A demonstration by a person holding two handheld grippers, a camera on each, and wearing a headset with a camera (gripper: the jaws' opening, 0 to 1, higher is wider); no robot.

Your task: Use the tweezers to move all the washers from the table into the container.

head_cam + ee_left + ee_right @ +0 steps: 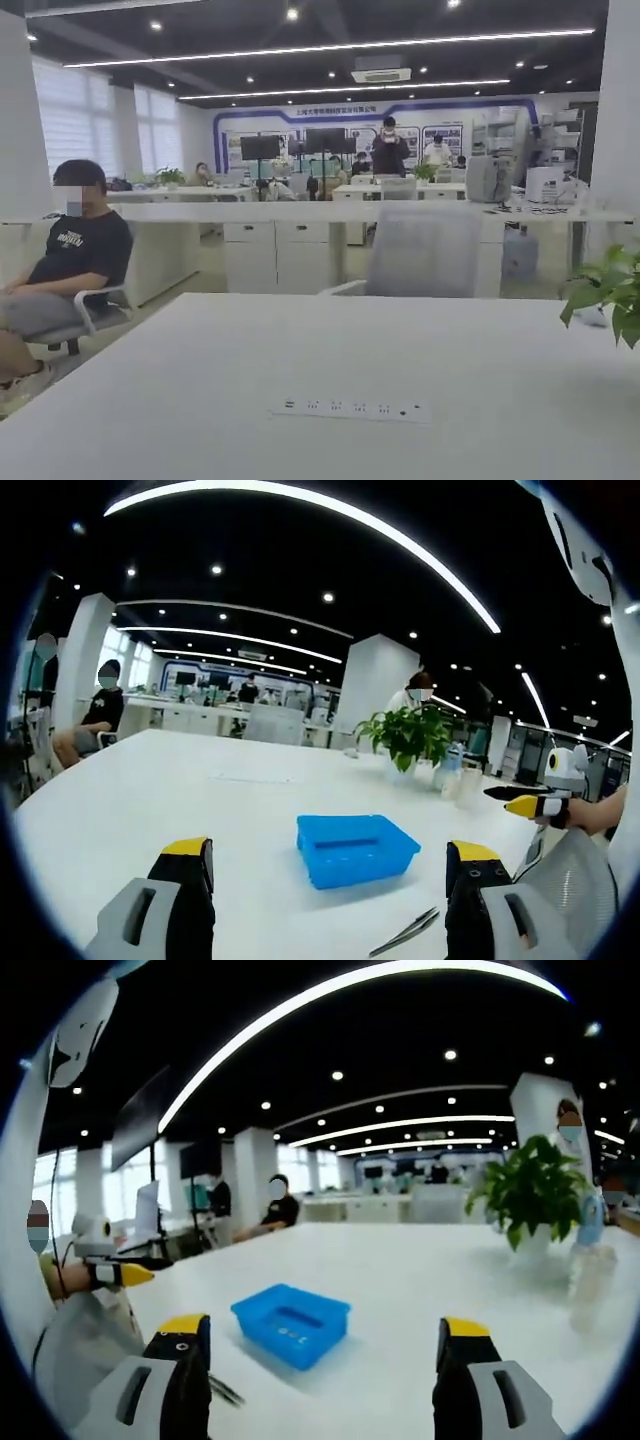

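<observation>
A blue plastic container (355,848) stands on the white table (150,800), straight ahead of both grippers. Metal tweezers (405,933) lie on the table just in front of it, close to the left gripper's right jaw. My left gripper (328,852) is open and holds nothing. My right gripper (322,1327) is open too, facing the same container (291,1324), and the tweezers (226,1391) lie by its left jaw. Small specks inside the container are too tiny to identify. The other gripper's yellow tip (528,805) shows at the right of the left gripper view.
A potted green plant (408,736) and some bottles (450,773) stand on the table behind the container. A power strip (350,408) is set into the tabletop. An office chair (420,250) stands at the far edge, and a person (75,260) sits to the left.
</observation>
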